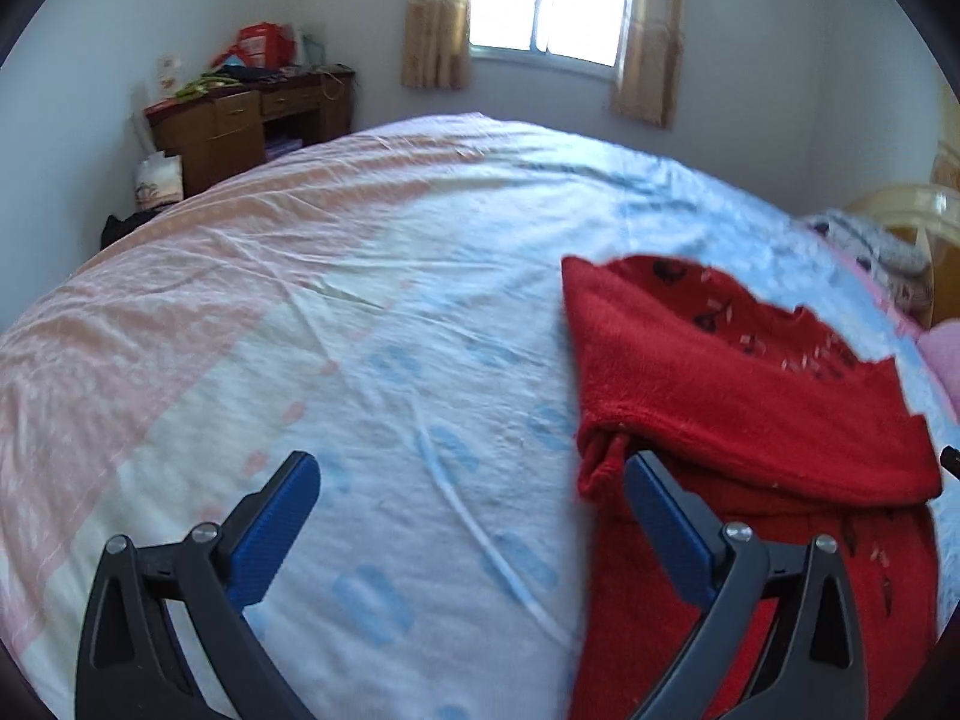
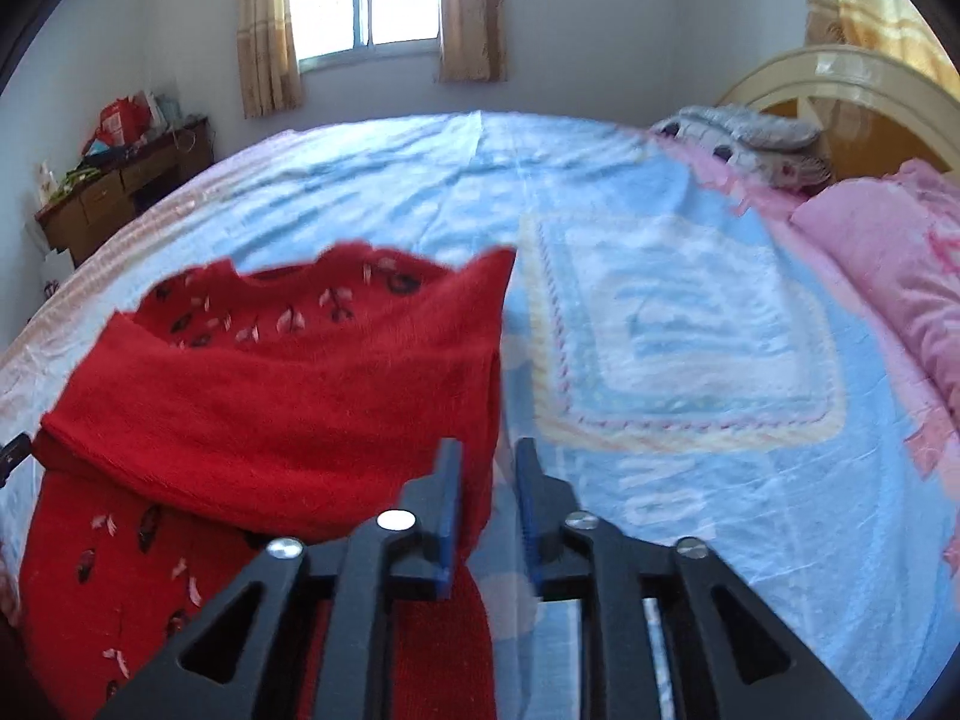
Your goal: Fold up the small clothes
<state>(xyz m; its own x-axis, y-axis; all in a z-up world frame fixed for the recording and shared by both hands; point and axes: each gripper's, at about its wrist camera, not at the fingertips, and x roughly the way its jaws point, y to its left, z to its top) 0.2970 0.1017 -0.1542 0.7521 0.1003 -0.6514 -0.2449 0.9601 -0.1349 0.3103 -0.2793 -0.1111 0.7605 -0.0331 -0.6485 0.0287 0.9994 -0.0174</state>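
Red garment (image 2: 270, 408) lies on the bed (image 2: 660, 312), part-folded, long axis running toward 12 o'clock. Right gripper (image 2: 489, 474) narrow, nothing pinched, cloth edge at its 9 o'clock (nearer hand, likely). Left gripper (image 1: 474, 492) wide, empty, garment at 2 o'clock.
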